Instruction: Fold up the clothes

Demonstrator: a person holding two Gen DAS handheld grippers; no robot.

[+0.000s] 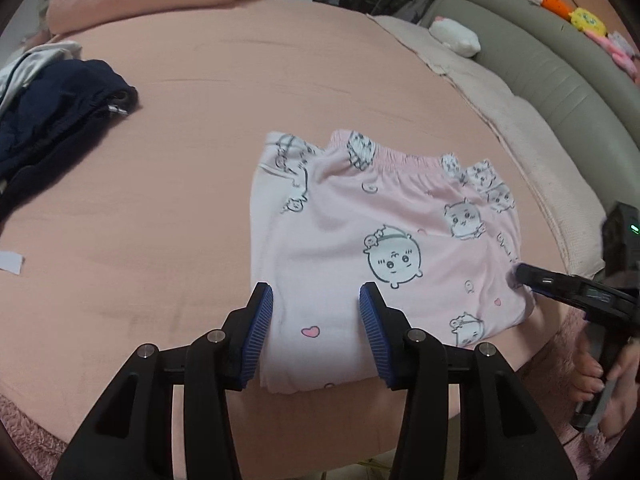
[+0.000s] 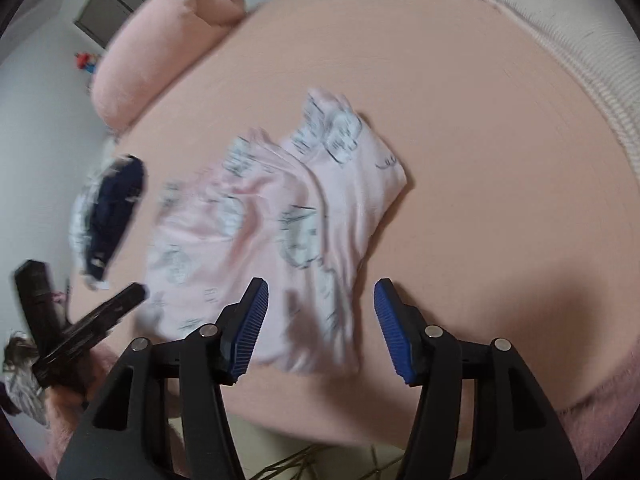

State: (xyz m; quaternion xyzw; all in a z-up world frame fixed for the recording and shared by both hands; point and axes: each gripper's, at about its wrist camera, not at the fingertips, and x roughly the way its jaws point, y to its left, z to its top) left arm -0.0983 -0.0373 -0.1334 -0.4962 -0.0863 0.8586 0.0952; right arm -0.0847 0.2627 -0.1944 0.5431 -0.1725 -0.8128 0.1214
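Your pink printed pants (image 1: pixel 384 240) lie folded on the bed (image 1: pixel 200 160), light, soft and floppy. Both claws, left (image 1: pixel 316 330) and right (image 2: pixel 320 328), gape, holding nothing. Pinch the doubled near edge, through all the layers, so nothing slips.

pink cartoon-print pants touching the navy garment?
Apart. Left wrist view shows bare peach bedsheet between the pink cartoon-print pants and the navy garment.
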